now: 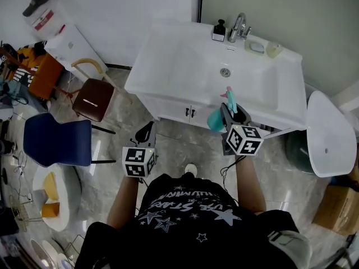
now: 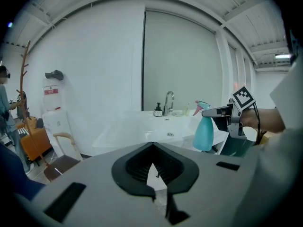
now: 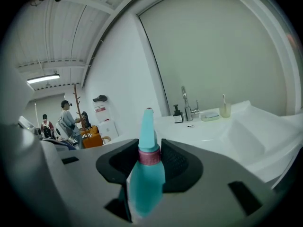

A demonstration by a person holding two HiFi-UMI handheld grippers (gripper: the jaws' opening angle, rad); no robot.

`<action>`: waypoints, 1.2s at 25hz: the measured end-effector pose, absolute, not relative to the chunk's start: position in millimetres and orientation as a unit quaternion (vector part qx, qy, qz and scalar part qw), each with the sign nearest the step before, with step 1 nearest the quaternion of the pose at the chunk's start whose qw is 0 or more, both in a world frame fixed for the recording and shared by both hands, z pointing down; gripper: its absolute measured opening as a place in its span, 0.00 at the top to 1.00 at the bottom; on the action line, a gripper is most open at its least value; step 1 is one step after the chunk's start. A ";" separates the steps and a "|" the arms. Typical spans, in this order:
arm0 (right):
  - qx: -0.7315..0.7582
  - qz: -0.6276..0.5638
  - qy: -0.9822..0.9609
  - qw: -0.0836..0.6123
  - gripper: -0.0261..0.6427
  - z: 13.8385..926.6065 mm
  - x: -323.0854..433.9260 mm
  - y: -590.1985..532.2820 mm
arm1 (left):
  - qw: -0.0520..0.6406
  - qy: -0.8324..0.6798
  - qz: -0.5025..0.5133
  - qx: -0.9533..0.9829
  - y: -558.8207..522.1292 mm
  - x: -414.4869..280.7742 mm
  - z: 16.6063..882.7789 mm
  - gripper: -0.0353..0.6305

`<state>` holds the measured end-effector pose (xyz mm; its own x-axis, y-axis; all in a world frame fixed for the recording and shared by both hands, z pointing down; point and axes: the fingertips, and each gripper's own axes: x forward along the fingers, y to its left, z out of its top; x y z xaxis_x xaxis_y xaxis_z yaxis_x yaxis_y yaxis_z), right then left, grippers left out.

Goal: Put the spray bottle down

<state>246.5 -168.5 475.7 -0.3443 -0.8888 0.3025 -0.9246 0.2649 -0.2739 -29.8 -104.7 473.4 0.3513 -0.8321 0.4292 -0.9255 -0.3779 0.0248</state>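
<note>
A teal spray bottle (image 1: pixel 215 119) with a pink collar and trigger stands upright between the pads of my right gripper (image 1: pixel 226 110), which is shut on it at the neck. It hangs in the air just in front of the white sink vanity (image 1: pixel 185 60). In the right gripper view the bottle (image 3: pixel 144 174) fills the space between the jaws. The left gripper view shows the bottle (image 2: pixel 204 131) off to the right, held by the right gripper (image 2: pixel 218 112). My left gripper (image 1: pixel 147 129) is lower left, before the cabinet, its jaws together with nothing in them (image 2: pixel 158 193).
On the back of the basin stand a faucet (image 1: pixel 238 27), a soap dispenser (image 1: pixel 219 31), a soap dish (image 1: pixel 257 47) and a cup (image 1: pixel 274 49). A brown chair (image 1: pixel 94 98) and a blue chair (image 1: pixel 56 142) stand at the left. A white oval lid (image 1: pixel 331 133) is at the right.
</note>
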 end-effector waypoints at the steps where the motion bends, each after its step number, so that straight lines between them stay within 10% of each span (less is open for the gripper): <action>1: 0.568 0.206 -0.796 0.043 0.72 477.0 246.1 -174.1 | 0.133 -0.544 0.176 0.809 -108.2 -29.4 473.6 0.92; 30: 0.547 0.195 -0.813 0.040 0.73 457.6 70.0 -399.5 | 0.143 -0.525 0.162 0.823 -346.3 -168.5 480.5 0.92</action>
